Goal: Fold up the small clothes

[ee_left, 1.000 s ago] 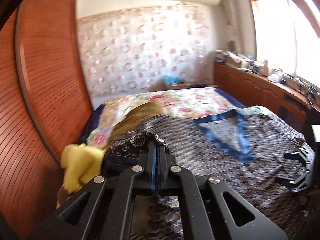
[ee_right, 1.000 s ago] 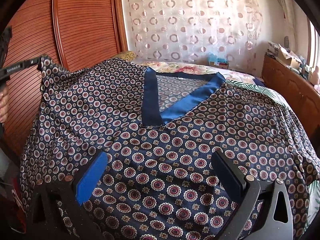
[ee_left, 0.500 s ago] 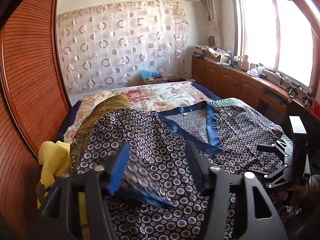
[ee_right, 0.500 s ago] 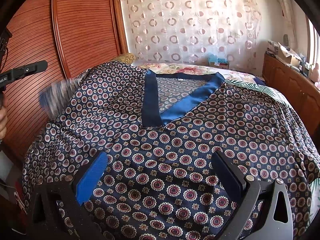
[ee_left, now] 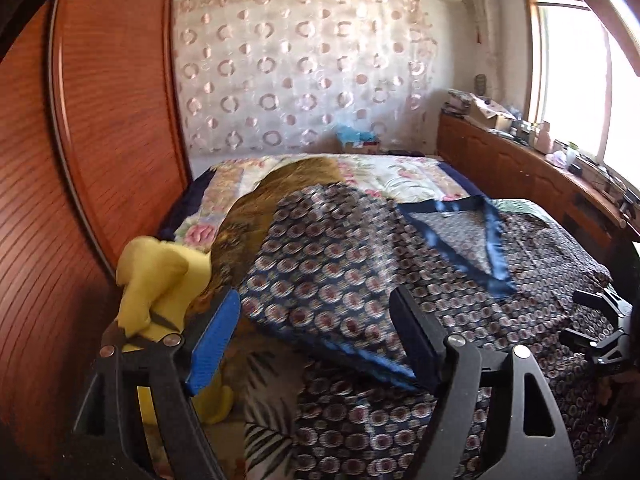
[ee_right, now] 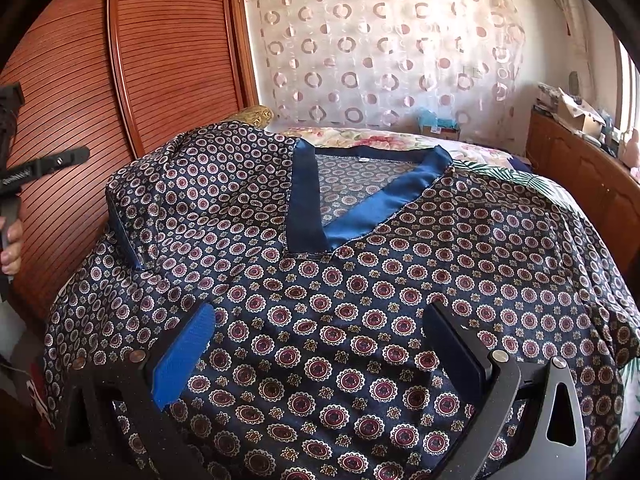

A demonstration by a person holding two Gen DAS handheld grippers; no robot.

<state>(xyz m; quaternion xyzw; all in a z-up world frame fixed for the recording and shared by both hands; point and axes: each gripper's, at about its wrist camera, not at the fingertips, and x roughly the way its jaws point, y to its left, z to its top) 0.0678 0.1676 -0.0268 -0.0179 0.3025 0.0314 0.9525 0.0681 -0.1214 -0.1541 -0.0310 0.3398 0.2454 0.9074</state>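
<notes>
A dark blue shirt point(ee_right: 360, 280) with a round medallion print and a plain blue V-neck band point(ee_right: 360, 208) lies spread front-up on the bed. Its left sleeve point(ee_right: 180, 200) is folded inward over the body. In the left wrist view the folded sleeve point(ee_left: 320, 264) lies just past my left gripper point(ee_left: 316, 300), whose jaws are opening and touch no cloth. My right gripper point(ee_right: 320, 312) hovers open over the shirt's lower front, pads clear of the fabric. At the right edge of the left wrist view the right gripper point(ee_left: 600, 320) shows too.
A yellow cloth point(ee_left: 156, 276) and a golden-brown cloth point(ee_left: 280, 188) lie at the bed's left side beside the wooden slatted wardrobe point(ee_left: 100, 120). The floral bedspread point(ee_left: 380, 172) stretches behind the shirt. A cluttered wooden cabinet point(ee_left: 520, 168) runs along the right under the window.
My left gripper was shut on the sleeve, then let it go; the sleeve dropped folded onto the shirt. The left gripper drew back and lower. The right gripper has not moved.
</notes>
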